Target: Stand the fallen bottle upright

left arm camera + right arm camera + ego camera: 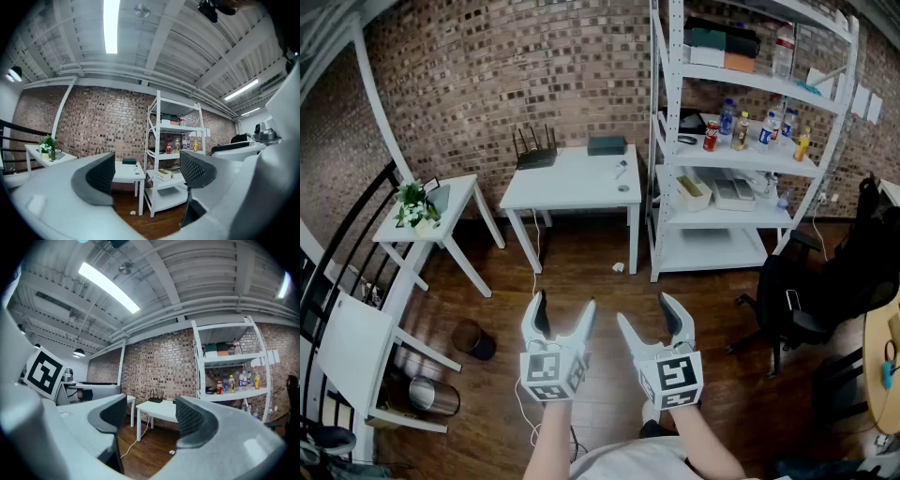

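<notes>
Side table: far left, with a plant at its left edge.
Left gripper: jaws wide apart, nothing between them, level above the wood floor.
White table: against the brick wall.
Right gripper: jaws apart, empty, just beside the left.
Shelf rack: right of the white table.
Bottles: a row on the rack's second shelf, toward its right end. The fallen one cannot be made out.
</notes>
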Demonstrator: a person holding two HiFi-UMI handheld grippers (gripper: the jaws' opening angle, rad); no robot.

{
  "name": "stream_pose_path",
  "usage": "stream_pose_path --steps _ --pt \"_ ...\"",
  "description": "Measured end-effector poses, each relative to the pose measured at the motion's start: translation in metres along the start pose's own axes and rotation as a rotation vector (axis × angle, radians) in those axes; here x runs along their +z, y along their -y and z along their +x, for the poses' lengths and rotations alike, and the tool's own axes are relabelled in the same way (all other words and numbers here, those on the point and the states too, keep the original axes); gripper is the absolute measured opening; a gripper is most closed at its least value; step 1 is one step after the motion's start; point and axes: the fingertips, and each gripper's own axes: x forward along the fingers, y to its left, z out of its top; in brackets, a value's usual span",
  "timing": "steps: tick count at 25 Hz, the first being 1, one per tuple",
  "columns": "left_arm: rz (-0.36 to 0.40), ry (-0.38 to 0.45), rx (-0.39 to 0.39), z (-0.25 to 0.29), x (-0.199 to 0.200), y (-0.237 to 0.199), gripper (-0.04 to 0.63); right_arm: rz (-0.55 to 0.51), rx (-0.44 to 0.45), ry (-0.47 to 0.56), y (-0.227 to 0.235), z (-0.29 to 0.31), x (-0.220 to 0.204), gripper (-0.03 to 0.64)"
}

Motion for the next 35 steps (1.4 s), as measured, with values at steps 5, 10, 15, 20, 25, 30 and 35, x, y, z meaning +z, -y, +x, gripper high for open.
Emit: stream_pose_path --steps 5,10,15,20,25,30,35 --pt "0.016 0.002 0.036 0.045 0.005 0.026 0.43 -0.005 0.082 0.044 0.047 0.019 0.019 0.307" --pt "0.026 -0.027 0.081 0.076 -0.016 0.034 0.402 0.035 0.1 0.032 0.072 0.034 -0.009 0.307" --pt "0.02 -0.056 0.14 0.091 -0.032 0.006 0.377 0.096 0.118 0.036 0.084 0.064 -0.021 0.304" --pt "0.013 -0.096 0.172 0.101 -0.044 -0.033 0.377 0.102 0.195 -0.004 0.062 0.12 -0.04 0.302" --pt "0.038 -0.095 0.242 0.111 -0.042 -0.106 0.377 0.096 0.309 -0.043 0.012 0.195 -0.049 0.301" --pt "0.073 -0.058 0.31 0.103 -0.026 -0.192 0.377 0.06 0.424 0.016 -0.061 0.267 -0.024 0.301" --pt "0.059 -0.034 0.41 0.085 0.002 -0.302 0.376 0.051 0.527 0.043 -0.152 0.341 -0.006 0.301"
